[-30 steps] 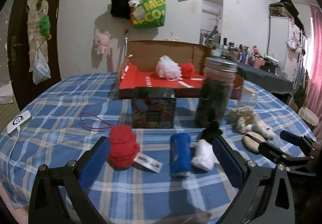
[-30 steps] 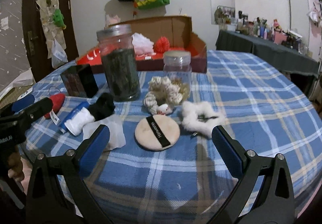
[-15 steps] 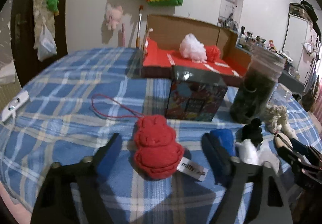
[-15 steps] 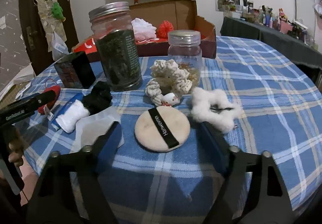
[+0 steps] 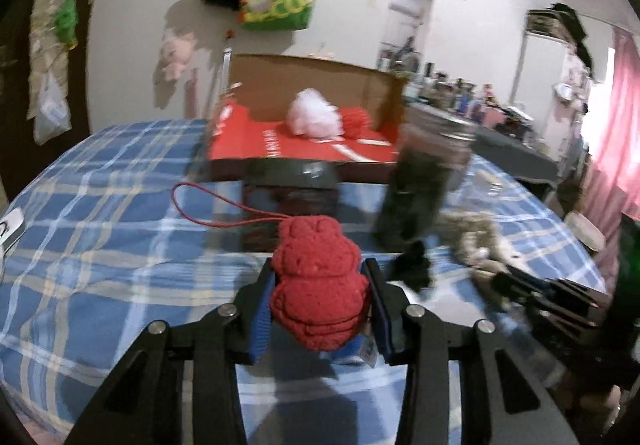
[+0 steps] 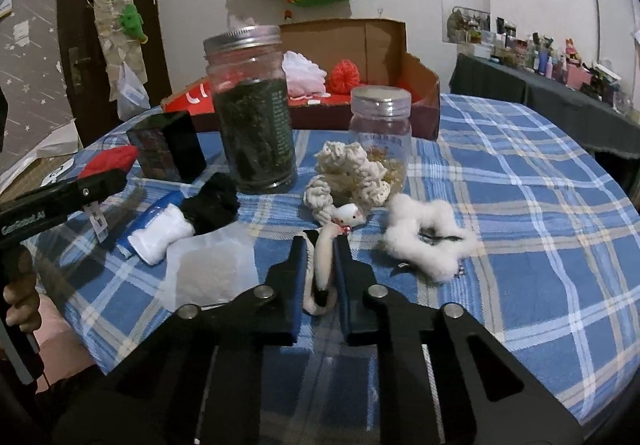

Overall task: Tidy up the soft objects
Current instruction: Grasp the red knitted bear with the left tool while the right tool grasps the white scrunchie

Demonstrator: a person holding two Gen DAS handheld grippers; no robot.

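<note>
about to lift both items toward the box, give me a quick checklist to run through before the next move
1. Left claw around the red plush: ok, plush sits between the pads, jaws closing.
2. Right claw shut on the powder puff: ok, puff squeezed edge-up between the pads.
3. Red cord free to follow the plush: cannot tell, it trails toward the dark box.
4. Paper tag clear of the pads: cannot tell, partly hidden.
5. Room in the cardboard box: ok, only a white puff ball and a red ball show inside.
6. Tall jar in the path: not ok, stands between claws and box.
</note>
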